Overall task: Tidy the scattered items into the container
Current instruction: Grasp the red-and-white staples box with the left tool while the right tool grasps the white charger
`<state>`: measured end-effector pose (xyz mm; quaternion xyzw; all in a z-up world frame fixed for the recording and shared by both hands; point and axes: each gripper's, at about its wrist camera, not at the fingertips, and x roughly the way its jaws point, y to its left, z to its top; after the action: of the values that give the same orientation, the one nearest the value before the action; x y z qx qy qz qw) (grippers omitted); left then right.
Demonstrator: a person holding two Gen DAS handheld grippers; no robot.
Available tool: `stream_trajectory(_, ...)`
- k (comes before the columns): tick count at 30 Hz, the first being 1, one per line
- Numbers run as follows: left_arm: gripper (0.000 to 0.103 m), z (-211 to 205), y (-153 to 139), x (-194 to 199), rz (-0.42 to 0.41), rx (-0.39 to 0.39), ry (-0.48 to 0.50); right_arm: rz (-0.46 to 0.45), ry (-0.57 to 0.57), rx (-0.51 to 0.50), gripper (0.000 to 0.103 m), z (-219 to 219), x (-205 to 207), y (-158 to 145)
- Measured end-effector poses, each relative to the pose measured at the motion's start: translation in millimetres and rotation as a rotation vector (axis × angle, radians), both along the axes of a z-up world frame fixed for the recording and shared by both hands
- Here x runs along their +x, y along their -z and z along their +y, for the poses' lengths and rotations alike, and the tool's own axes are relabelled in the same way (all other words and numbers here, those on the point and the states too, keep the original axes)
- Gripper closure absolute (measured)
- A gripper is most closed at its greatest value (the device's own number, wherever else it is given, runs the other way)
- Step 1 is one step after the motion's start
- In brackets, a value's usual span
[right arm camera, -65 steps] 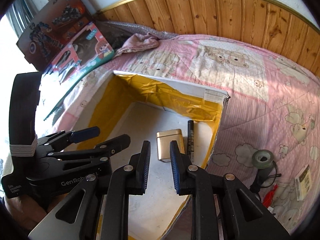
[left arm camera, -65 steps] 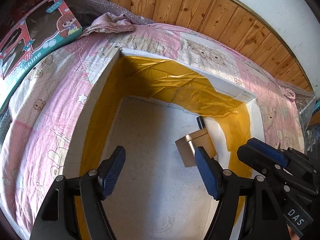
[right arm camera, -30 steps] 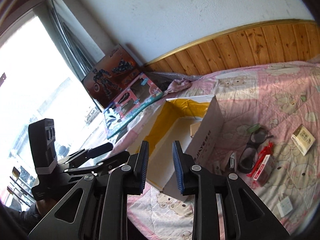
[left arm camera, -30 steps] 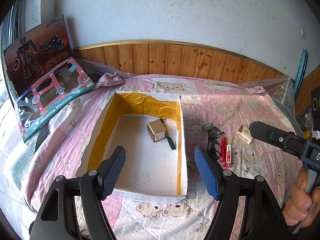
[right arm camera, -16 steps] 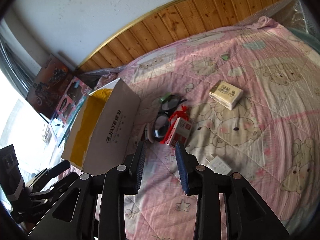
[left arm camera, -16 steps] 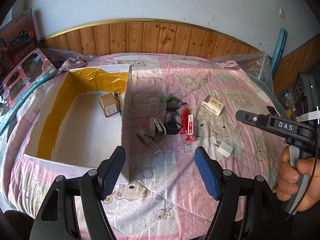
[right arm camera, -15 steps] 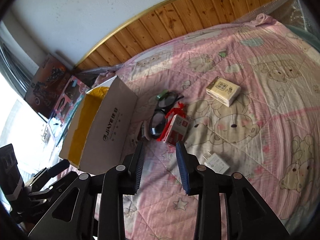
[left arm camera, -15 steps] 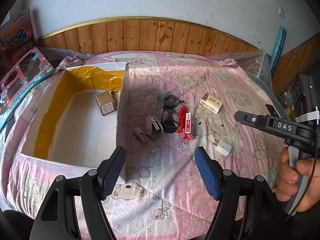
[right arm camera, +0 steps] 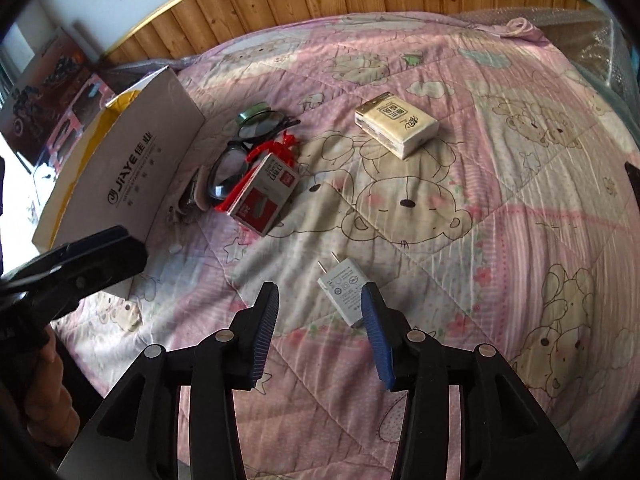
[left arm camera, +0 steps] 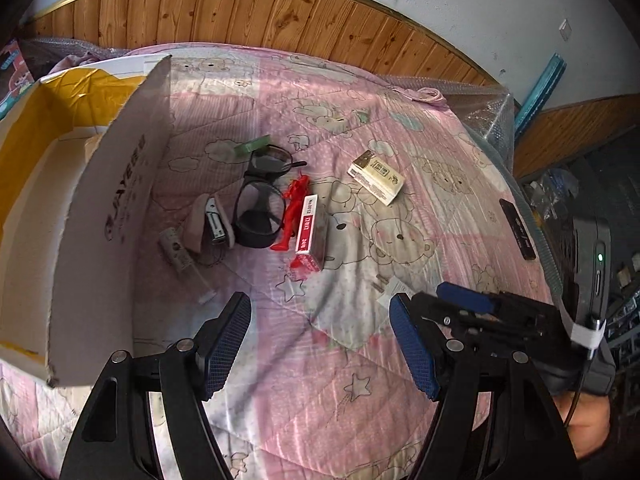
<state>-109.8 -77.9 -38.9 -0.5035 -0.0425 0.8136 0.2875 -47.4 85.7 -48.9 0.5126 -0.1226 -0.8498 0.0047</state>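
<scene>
Right gripper [right arm camera: 320, 312] jaws spread wide, nothing held, hovering low over the white USB charger plug [right arm camera: 346, 292] on the pink bear quilt [right arm camera: 500, 208]; plug lies near its right finger, contact unclear. Left gripper [left arm camera: 320, 342] also wide open and empty, above bare quilt. Cardboard box [left arm camera: 116, 200] with yellow lining sits at left. Beside its wall: glasses [left arm camera: 260, 204], red toy figure [left arm camera: 294, 208], red staple box [left arm camera: 310, 232], small cluster of grey items. Tissue pack [right arm camera: 396, 124] lies apart.
</scene>
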Motion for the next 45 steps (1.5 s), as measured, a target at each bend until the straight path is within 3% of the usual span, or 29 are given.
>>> stream_trajectory(6,0.030,38.7,32.3,-41.4,-0.031,0.004,0.050,-0.024,-0.054,0.013,0.055,-4.1,-5.0,9.8)
stream_trajectory(11,0.031,47.5,63.4,-65.5,-0.082,-0.012,0.014,-0.040,-0.103,0.036,0.055,-7.9,-10.1,18.2)
stream_trajectory(12,0.033,49.7,66.4,-67.5,-0.083,-0.017,0.015,-0.044,-0.113,0.032,0.055,-7.4,-10.6,19.7)
stream_trajectory(14,0.051,54.6,68.3,-68.6,-0.075,-0.025,0.027,-0.049,-0.132,0.017,0.055,-5.1,-11.0,21.5)
stream_trajectory(16,0.055,58.8,66.3,-65.8,-0.062,-0.035,0.037,-0.048,-0.139,0.013,0.055,-0.5,-11.1,21.9)
stream_trajectory(23,0.055,80.8,54.8,-56.3,0.031,-0.093,0.089,-0.046,-0.162,0.005,0.055,8.2,-16.2,25.3)
stream_trajectory(27,0.055,90.1,62.4,-57.2,0.007,-0.073,0.140,-0.071,-0.221,0.025,0.056,3.4,-18.6,28.8)
stream_trajectory(32,0.061,87.2,71.6,-65.1,-0.049,-0.009,0.116,-0.081,-0.251,0.039,0.062,5.7,-18.4,27.6)
stream_trajectory(35,0.053,92.2,75.7,-68.7,-0.079,0.012,0.104,-0.084,-0.252,0.055,0.061,6.8,-19.2,30.6)
stream_trajectory(39,0.049,114.8,82.7,-61.1,-0.019,-0.074,0.139,-0.079,-0.264,0.071,0.060,7.2,-18.0,32.3)
stream_trajectory(41,0.053,123.0,84.2,-55.9,0.036,-0.128,0.155,-0.077,-0.268,0.065,0.065,7.5,-16.7,31.4)
stream_trajectory(42,0.064,124.2,85.1,-55.8,0.043,-0.144,0.157,-0.076,-0.266,0.061,0.078,8.7,-16.2,30.9)
stream_trajectory(43,0.064,122.4,86.2,-57.6,0.033,-0.141,0.155,-0.078,-0.261,0.050,0.084,11.1,-15.9,30.8)
stream_trajectory(45,0.064,114.5,85.4,-60.3,0.006,-0.115,0.147,-0.079,-0.247,0.029,0.087,16.1,-16.2,30.8)
